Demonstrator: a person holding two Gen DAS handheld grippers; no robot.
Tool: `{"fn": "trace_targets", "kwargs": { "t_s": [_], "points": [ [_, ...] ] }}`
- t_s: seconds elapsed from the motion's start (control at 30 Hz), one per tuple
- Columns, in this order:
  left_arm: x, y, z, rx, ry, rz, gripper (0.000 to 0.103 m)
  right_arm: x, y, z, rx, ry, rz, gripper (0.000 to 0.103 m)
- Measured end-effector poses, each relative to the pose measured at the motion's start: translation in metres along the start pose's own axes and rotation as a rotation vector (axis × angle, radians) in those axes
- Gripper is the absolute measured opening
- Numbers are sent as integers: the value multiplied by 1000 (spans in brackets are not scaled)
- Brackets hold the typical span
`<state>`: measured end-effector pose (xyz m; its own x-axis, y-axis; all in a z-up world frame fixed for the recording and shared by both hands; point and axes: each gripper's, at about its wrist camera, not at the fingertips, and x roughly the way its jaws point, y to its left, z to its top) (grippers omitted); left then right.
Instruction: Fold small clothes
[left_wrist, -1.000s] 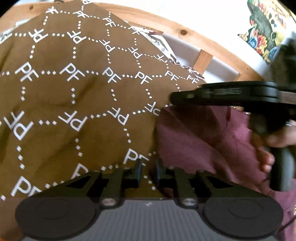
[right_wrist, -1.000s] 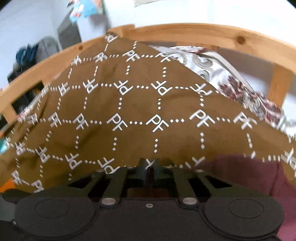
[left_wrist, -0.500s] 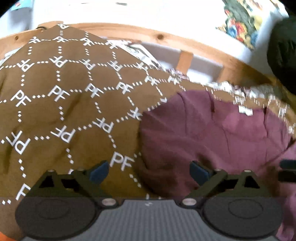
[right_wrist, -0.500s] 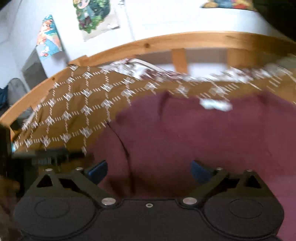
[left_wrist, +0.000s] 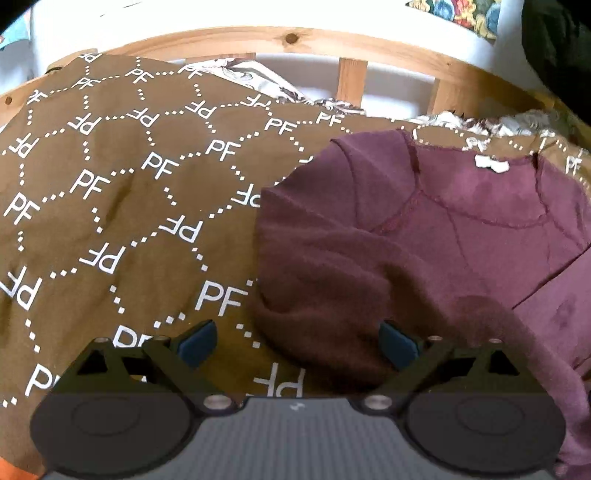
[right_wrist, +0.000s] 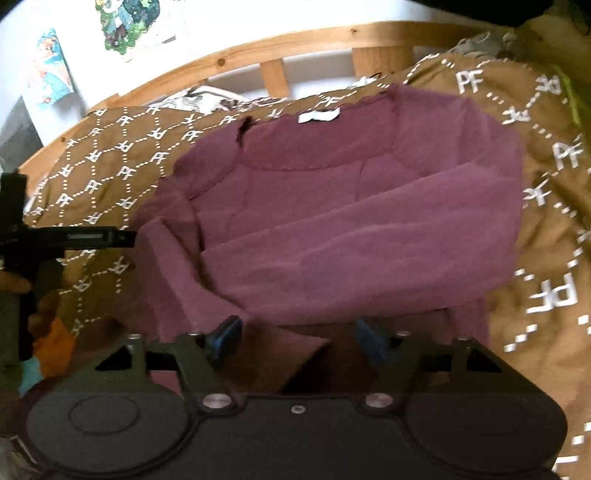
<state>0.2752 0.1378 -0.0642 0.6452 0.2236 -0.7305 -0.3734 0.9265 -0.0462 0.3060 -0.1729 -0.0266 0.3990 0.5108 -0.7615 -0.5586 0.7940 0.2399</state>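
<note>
A maroon sweater (right_wrist: 332, 221) lies face up on the brown "PF" blanket (left_wrist: 129, 206), neck label at the far side and sleeves laid across the body. My left gripper (left_wrist: 297, 343) is open just above the sweater's left folded edge (left_wrist: 314, 295), with nothing gripped. My right gripper (right_wrist: 297, 338) hovers over the near hem, its jaws closing. A fold of maroon cloth lies between the blue pads (right_wrist: 225, 336), which do not press on it. In the right wrist view the left gripper (right_wrist: 74, 236) appears side-on at the left, held by a hand (right_wrist: 14, 284).
A wooden bed rail (left_wrist: 332, 44) with slats runs along the far side, and floral bedding (left_wrist: 258, 81) shows past the blanket. Posters (right_wrist: 125, 26) hang on the white wall. Something orange (right_wrist: 55, 347) lies at the lower left of the right wrist view.
The left gripper went from shut to wide open and shifted slightly. The right gripper swept right from the blanket to over the sweater, opened wide, then narrowed.
</note>
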Motion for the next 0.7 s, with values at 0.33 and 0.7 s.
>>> {"fn": "trace_targets", "kwargs": {
  "t_s": [0.33,0.7],
  "points": [
    [13,2,1,-8,52,27,97,-10,14,0,-88,-34,-106,6],
    [17,-2,-1,21,50,30,100,-35,-17,-4,58,-59,-195,6]
  ]
}}
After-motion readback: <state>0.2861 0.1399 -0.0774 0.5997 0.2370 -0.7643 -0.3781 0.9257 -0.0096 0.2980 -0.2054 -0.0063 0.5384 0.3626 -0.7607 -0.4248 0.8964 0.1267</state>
